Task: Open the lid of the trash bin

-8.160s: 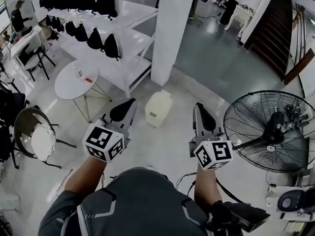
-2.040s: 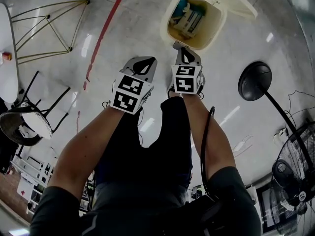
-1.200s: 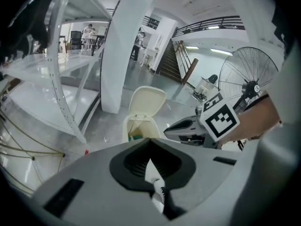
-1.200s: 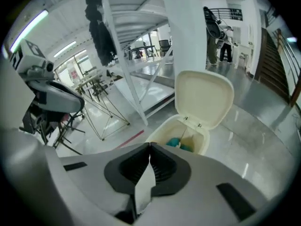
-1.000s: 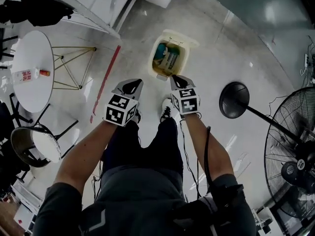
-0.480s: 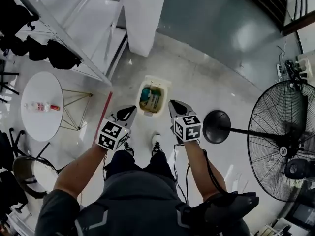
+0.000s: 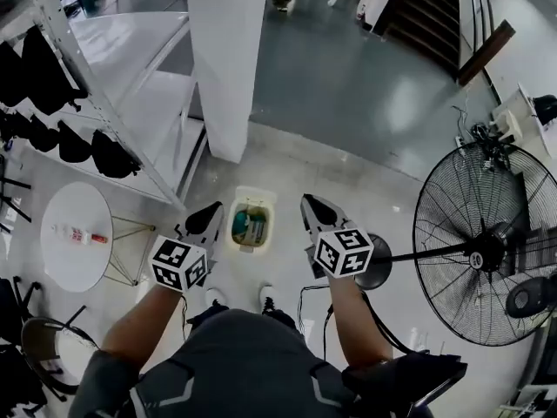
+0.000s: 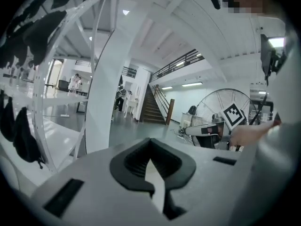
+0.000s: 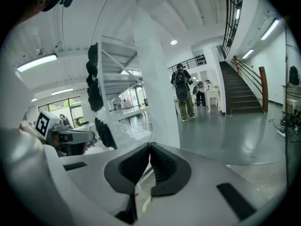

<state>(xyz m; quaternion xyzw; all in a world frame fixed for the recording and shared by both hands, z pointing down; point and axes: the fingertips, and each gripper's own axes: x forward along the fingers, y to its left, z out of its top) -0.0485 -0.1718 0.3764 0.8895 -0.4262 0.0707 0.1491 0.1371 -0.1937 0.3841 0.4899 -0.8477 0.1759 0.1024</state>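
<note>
Trash bin (image 7: 258,197) open, between left gripper (image 7: 211,210), right gripper (image 7: 308,202).

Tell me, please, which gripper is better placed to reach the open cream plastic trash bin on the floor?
Probably left: in the head view the left gripper appears closer beside the cream plastic trash bin than the right gripper. Both are shut and empty, so the edge is slight.

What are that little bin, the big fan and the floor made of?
Bin: probably plastic, with a smooth cream shell and rounded, moulded-looking edges.
Fan: likely metal, since the grille is thin dark wire rings and spokes; the finish is too small to judge.
Floor: a hard, polished surface, perhaps coated concrete or tile, because lights reflect off it in bright patches.
</note>
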